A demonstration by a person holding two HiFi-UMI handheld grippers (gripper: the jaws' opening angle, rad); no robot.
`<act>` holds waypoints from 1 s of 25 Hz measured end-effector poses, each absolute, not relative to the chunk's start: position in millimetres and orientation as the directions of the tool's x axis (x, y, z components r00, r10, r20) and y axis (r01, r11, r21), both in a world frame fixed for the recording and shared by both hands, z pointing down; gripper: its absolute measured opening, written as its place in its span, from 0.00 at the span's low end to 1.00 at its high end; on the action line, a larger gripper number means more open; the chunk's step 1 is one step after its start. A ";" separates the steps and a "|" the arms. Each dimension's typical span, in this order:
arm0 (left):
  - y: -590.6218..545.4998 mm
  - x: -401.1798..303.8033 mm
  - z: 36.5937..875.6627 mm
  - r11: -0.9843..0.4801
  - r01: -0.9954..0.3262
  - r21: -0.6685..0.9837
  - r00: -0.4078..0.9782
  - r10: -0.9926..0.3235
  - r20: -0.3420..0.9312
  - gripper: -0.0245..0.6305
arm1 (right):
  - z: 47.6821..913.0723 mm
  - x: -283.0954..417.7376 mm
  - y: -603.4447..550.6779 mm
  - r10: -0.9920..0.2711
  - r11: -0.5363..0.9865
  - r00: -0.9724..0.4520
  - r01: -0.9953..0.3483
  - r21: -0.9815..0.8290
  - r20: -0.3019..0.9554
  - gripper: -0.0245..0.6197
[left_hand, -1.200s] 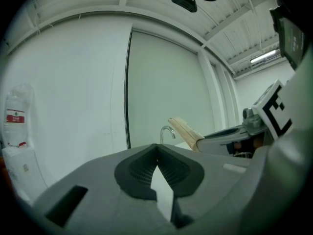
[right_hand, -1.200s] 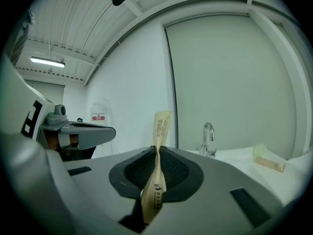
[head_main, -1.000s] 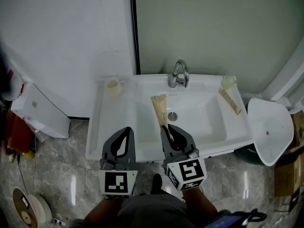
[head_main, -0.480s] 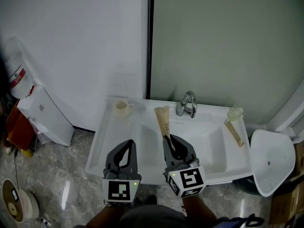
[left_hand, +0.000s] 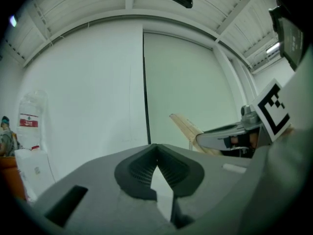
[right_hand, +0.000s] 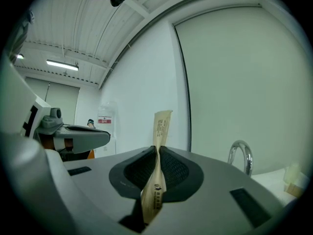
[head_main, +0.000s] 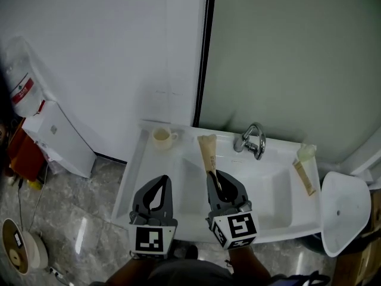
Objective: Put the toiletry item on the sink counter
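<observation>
1. Cup: white, upright at the left rear corner of the sink counter. I plan my path to stay clear of it.
2. Left gripper: jaws pressed together with nothing between them, held above the counter's front left edge. I judge it has no part in this step and leave it idle.
3. Toiletry sachet: tan, long and flat, pinched at its lower end. It is in the air over the left part of the basin, not on the counter, with its free end pointing toward the wall.
4. Right gripper: jaws clamped on the sachet. To place it well, I should lower it until the sachet lies flat on a bare ledge, then part the jaws. A packet this light may slide into the basin, so I aim well in from the rim.
5. Faucet: chrome, behind the basin. I keep the sachet's tip off it.
6. Second sachet: lying flat on the right ledge.
</observation>
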State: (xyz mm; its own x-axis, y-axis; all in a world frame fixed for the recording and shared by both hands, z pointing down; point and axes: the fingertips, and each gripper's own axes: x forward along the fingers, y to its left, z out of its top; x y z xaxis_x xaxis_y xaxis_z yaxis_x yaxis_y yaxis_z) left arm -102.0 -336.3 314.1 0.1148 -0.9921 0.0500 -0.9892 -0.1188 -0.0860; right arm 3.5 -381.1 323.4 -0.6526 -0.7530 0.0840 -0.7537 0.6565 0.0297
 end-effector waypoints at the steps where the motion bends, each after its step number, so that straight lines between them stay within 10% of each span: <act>1: -342.0 -106.9 313.3 -0.117 -0.990 -0.084 0.113 -0.992 0.048 0.05 | 324.1 -1.1 -386.4 -0.752 0.658 -0.653 -0.753 0.032 0.086 0.10; 25: -436.2 -199.7 364.7 -0.138 -0.985 -0.108 0.121 -0.980 0.155 0.05 | 390.7 -109.1 -471.6 -0.714 0.672 -0.658 -0.740 -0.030 0.239 0.10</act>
State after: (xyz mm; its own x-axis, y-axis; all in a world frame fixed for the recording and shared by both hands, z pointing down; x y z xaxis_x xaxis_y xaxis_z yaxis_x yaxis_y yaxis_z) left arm -199.7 -436.2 364.7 0.1209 -0.9805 0.1550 -0.9845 -0.1384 -0.1076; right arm -109.1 -471.6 390.7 -0.6577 -0.7143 0.2393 -0.7403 0.6716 -0.0297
